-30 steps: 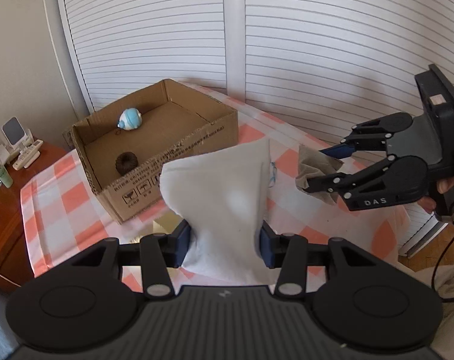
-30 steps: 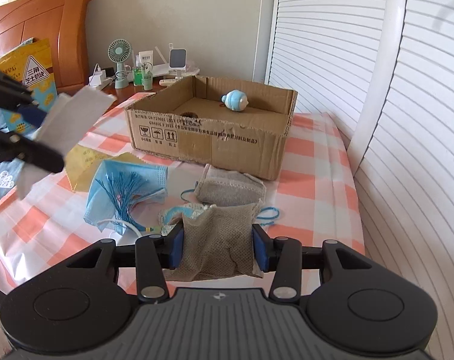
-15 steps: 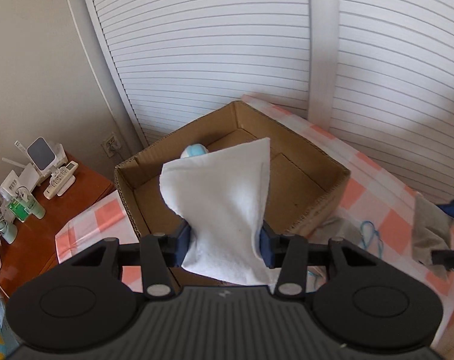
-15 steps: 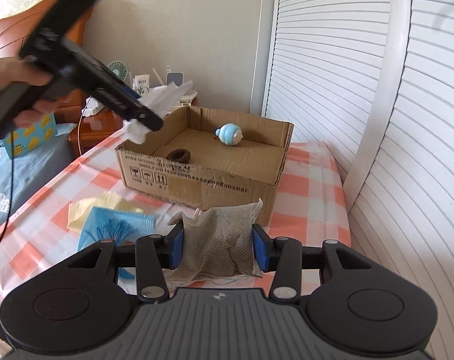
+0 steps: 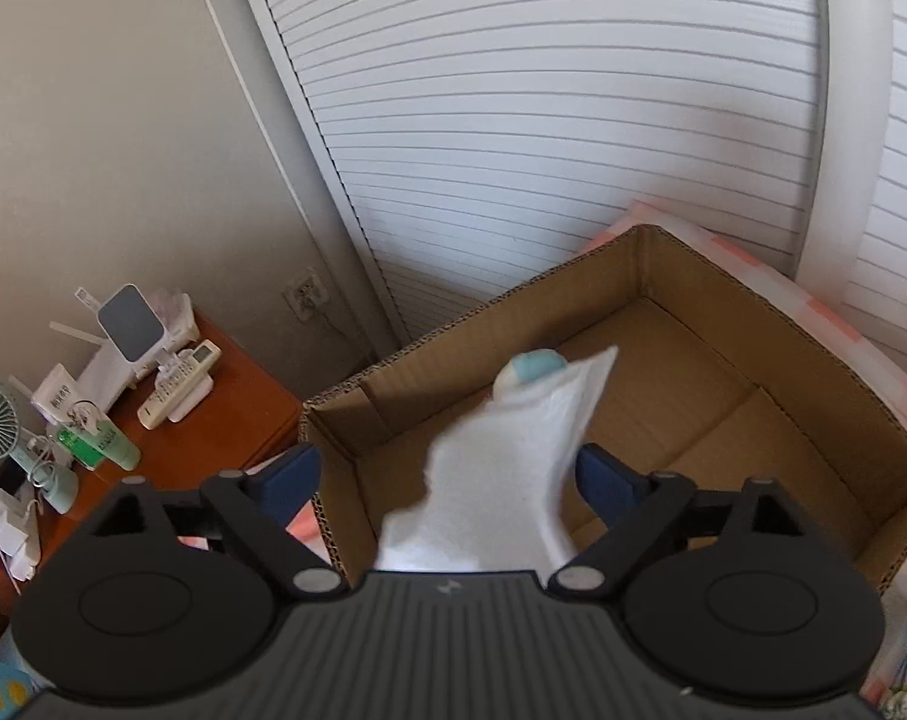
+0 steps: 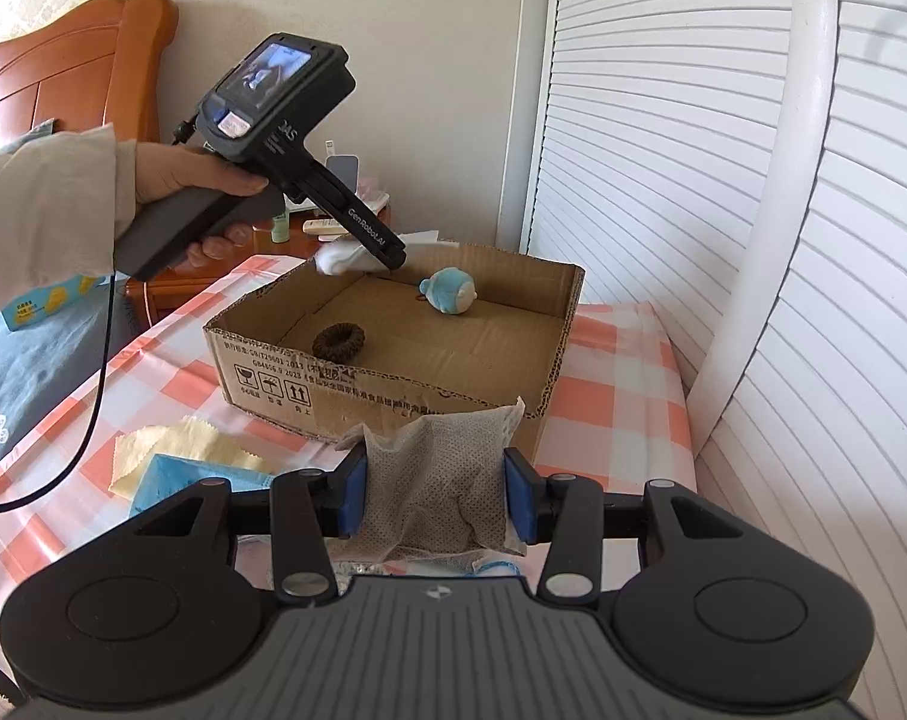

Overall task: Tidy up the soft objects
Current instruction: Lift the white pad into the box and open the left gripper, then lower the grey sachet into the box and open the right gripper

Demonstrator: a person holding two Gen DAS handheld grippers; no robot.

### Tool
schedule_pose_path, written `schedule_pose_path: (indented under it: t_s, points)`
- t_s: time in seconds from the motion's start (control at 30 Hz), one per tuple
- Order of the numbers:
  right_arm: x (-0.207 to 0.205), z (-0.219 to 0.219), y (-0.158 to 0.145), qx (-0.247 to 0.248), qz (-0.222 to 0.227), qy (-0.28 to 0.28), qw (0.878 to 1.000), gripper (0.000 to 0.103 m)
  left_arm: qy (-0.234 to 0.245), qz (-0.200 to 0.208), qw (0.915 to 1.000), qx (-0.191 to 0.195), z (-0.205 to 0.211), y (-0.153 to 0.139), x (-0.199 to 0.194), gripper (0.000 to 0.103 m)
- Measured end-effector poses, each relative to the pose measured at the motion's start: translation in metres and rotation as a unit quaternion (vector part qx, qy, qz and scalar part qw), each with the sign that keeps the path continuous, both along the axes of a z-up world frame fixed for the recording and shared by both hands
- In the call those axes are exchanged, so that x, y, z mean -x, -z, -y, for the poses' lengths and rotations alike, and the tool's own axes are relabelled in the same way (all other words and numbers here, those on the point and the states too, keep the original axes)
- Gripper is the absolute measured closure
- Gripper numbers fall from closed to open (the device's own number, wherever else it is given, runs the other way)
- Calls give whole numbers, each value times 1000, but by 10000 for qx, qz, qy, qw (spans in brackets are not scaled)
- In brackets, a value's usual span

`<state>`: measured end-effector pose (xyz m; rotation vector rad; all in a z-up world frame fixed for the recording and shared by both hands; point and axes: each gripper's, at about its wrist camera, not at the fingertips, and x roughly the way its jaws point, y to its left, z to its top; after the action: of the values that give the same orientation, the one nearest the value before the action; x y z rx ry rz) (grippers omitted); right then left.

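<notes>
Now white cloth (image 5: 501, 468) hangs loose between spread left jaws; right jaws clamp grey pouch (image 6: 435, 480).

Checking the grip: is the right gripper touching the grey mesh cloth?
Touching. Right wrist view: the right gripper clamps the grey mesh cloth between both blue pads.

R claw (image 6: 434, 495) grips grey cloth (image 6: 435, 480) nr box (image 6: 387, 384).
</notes>
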<state>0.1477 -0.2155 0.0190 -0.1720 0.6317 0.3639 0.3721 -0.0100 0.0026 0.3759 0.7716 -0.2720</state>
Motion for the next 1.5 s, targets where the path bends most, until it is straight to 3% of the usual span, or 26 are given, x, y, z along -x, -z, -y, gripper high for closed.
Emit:
schedule_pose_path:
  t_s: [0.07,0.33,0.57,0.8,1.0,1.43,1.5]
  points:
    - [0,-1,-1,6,17,-3,10000,53,-82,147,9998,-105,0,2,-1,11]
    - [-1,-9,-7,22,20,-54,10000,53,6,-5,9999,139,-13,-6,31,11]
    - [-10,-12,-19,-269,-32,40,9996,53,122,-32,9984,554,-30,-28,104,6]
    - [-33,-19,-27,-309,-109,162,9993,53,44,73,9963,854,-34,-28,179,3]
    - [-67,-28,-27,-319,-246,231,9989,52,-270,-129,9918,1241,-35,-14,211,3]
    - [-173,-46,-7,-380,-705,587,9951,52,-784,219,9917,1000,-41,-9,224,3]
    - [-186,-49,-5,-368,-722,646,9946,48,-811,195,9911,1038,-44,-8,226,3]
